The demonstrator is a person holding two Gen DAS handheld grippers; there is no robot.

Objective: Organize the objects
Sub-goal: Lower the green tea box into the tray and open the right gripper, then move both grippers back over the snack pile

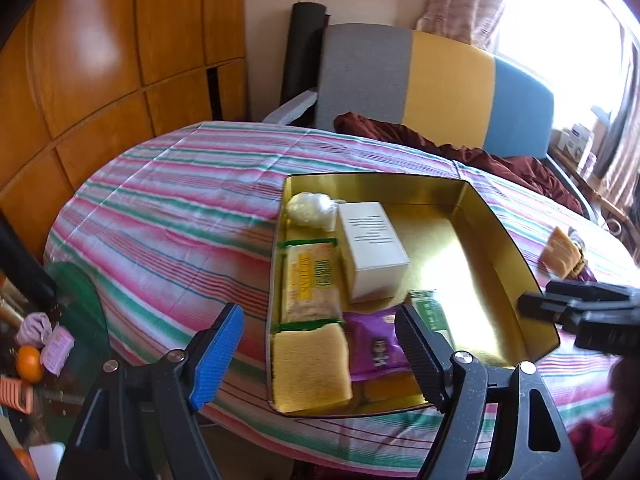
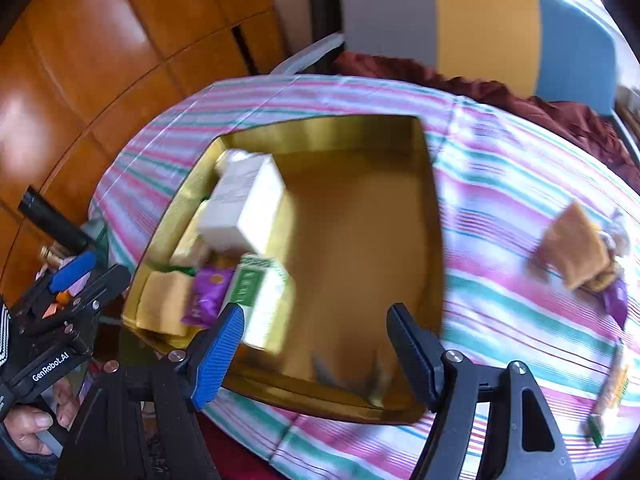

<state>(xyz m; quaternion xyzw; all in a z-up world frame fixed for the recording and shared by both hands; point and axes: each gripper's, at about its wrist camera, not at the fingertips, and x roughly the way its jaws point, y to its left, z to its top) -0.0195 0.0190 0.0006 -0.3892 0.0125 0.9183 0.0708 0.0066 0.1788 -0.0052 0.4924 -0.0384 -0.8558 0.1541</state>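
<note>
A gold tin tray (image 1: 500,216) (image 2: 434,216) lies on the striped tablecloth. In it are a white box (image 1: 370,246) (image 2: 246,206), a yellow snack pack (image 1: 310,284), a yellow sponge cake (image 1: 310,366) (image 2: 164,300), a purple packet (image 1: 376,346) (image 2: 208,294), a green-white box (image 1: 430,310) (image 2: 260,300) and a white bag (image 1: 310,208). My left gripper (image 1: 318,354) is open and empty over the tray's near left end. My right gripper (image 2: 314,354) is open and empty over the tray's near edge; it also shows in the left wrist view (image 1: 580,312).
On the cloth right of the tray lie a brown pouch (image 2: 576,252) (image 1: 560,254), a purple wrapper (image 2: 618,298) and a long snack bar (image 2: 610,396). A grey-yellow-blue chair (image 1: 440,84) stands behind the table. Clutter with an orange (image 1: 30,362) sits low at left.
</note>
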